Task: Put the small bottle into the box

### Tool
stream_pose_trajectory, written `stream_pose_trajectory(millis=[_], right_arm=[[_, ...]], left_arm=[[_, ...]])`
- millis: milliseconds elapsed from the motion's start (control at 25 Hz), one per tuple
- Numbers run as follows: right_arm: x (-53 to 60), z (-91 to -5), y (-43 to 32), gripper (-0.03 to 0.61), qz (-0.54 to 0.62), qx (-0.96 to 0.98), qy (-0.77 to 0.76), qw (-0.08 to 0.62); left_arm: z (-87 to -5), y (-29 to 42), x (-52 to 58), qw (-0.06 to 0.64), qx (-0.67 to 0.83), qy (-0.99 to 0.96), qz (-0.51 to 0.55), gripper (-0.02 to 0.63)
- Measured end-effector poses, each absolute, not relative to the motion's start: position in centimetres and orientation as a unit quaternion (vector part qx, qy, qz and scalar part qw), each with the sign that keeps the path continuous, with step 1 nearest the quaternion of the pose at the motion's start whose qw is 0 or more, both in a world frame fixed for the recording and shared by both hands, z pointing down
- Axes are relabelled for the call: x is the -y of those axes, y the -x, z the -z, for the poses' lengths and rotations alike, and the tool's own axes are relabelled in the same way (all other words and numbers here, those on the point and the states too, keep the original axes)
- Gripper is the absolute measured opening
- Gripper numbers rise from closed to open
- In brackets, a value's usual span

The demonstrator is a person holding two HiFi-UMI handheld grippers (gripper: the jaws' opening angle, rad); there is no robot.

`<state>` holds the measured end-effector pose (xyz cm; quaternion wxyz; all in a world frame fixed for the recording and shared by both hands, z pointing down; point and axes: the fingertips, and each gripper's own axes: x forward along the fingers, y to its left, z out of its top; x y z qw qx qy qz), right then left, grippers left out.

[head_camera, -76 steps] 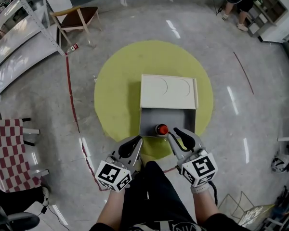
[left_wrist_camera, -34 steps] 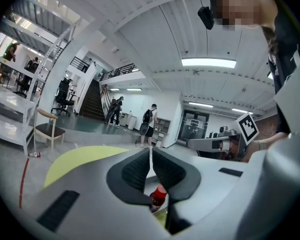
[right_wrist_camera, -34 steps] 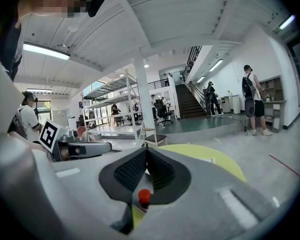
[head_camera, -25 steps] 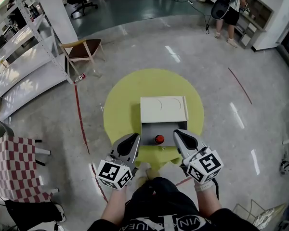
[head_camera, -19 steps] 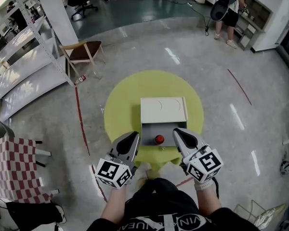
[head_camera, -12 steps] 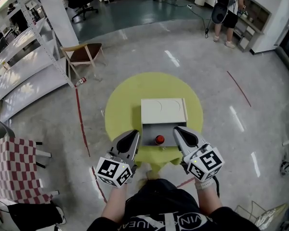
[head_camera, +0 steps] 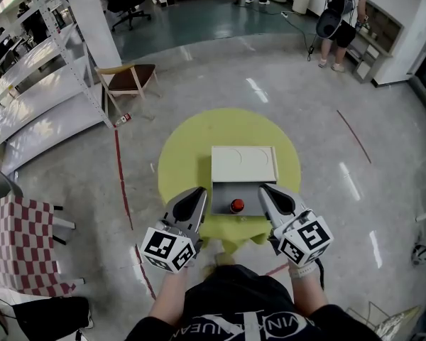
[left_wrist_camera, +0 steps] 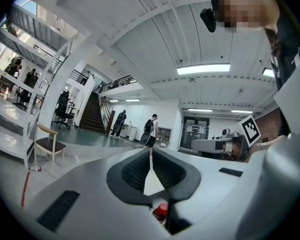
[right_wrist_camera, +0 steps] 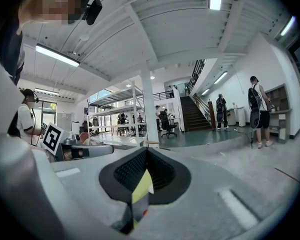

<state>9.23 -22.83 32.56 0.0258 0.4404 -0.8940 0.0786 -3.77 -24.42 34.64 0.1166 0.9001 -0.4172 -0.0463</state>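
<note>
Small bottle: the small bottle stands inside the box, near the middle of its grey floor, just below centre of the head view.
Box: open. Its cream lid is folded back toward the top of the frame, and the whole rests on a yellow round surface.
Left gripper: the left gripper is at the box's left edge. Its jaws are closed together with nothing between them.
Right gripper: the right gripper is at the box's right edge. Its jaws are likewise pressed together and empty.
Gripper views: both look out level across the hall. The bottle's red cap peeps through the gap low under the left jaws.
Step in hand: by my judgement the placing is done, and what remains is getting both grippers clear.
Doing it well: lift both straight up and away from the box walls, evenly. Keep the closed tips off the rim and lid so nothing jolts the box.
Risk: a knock on the side wall could topple a bottle this small.
Bottle's look: from above only a round red cap shows, with the body hidden beneath it. It looks tiny against the box floor and seems upright, with free room all round.
</note>
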Motion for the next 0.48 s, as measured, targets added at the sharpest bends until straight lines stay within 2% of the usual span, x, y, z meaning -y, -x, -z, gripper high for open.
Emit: stream_pose_trajectory(millis=[480], right_arm=[[22.63,-32.55,-9.58,0.006,-0.077,0.895,-0.439,0.025]], left_arm=[[-34.5,3.88,24.62,0.123,0.426,-0.895,0.055,0.023]])
